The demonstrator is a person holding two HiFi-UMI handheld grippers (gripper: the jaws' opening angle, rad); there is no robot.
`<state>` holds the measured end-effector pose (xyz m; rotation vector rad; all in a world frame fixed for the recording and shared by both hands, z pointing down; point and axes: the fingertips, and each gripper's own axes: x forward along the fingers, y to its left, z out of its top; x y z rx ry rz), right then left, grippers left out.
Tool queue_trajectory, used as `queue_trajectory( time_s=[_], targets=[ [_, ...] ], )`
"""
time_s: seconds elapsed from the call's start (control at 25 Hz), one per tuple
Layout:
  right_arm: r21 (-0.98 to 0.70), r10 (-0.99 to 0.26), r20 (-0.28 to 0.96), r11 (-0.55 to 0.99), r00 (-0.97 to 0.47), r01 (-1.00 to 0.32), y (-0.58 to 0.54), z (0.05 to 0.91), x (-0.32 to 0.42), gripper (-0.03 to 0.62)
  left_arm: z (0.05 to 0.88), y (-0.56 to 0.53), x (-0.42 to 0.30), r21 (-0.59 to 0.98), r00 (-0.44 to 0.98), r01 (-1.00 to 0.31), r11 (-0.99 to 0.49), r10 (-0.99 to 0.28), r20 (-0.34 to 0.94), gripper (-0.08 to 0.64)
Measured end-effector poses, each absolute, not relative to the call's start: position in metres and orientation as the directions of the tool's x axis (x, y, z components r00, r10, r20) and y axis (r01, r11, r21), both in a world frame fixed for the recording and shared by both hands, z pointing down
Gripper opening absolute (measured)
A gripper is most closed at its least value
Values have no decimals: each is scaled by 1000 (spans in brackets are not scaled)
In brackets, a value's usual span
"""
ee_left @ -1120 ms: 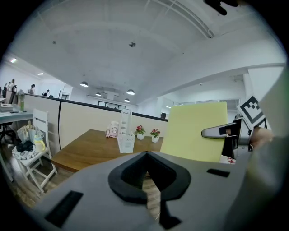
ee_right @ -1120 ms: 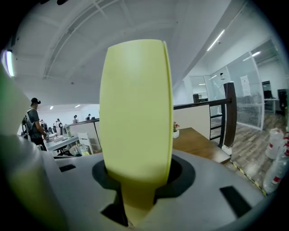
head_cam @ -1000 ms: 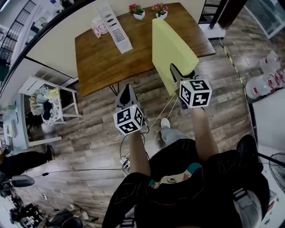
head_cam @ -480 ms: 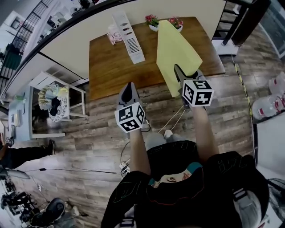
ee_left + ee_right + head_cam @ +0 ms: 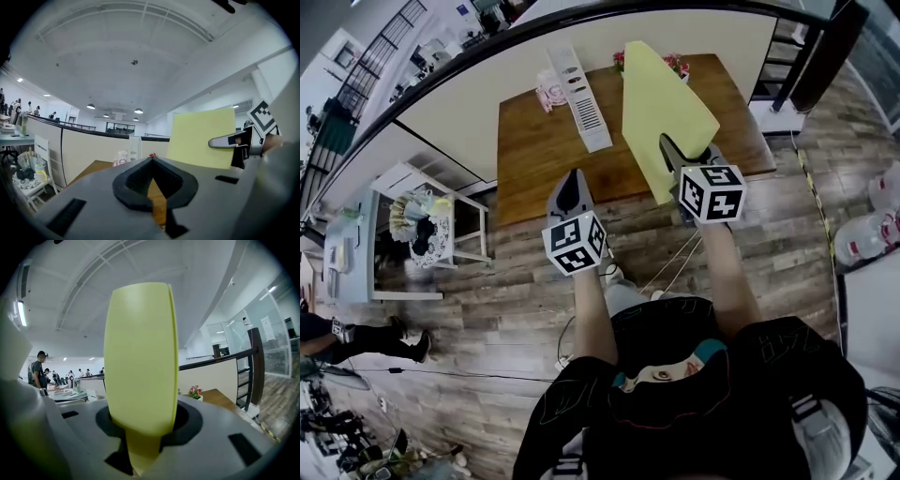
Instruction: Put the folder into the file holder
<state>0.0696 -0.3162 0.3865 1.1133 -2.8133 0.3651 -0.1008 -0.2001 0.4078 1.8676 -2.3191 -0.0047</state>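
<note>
Folder held upright at the counter's near edge, not filed yet.
Right claw clamped on the yellow folder's bottom edge, the sheet standing up ahead of it, likely so it can drop edge-first into a slot. Left claw alongside, closed, empty. Beyond both is the counter, with the file holder ahead-left of the folder.

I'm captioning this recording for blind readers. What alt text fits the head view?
Seen from above, the right claw holds a yellow folder upright at a wooden table, where a white file holder stands to its left. The left claw, shut and empty, hangs near the table's front edge.
</note>
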Motion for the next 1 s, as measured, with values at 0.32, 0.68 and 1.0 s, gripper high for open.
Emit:
queue_trajectory(
  time_s=[0.32,0.68,1.0],
  targets=[
    [-168,-665,148,713,-732,-681,-318,369,58,155,398,-206,-120,129,-222,-964,232,-971,89,-5],
    [-147,-649,108,738,-753,-658,-326,347,18,156,393,-219,-147,142,-217,-964,223,-974,58,-5],
    [-123,-641,93,752,-762,-648,-348,331,-36,156,376,-234,-208,143,-248,-958,249,-968,24,-5]
  ],
)
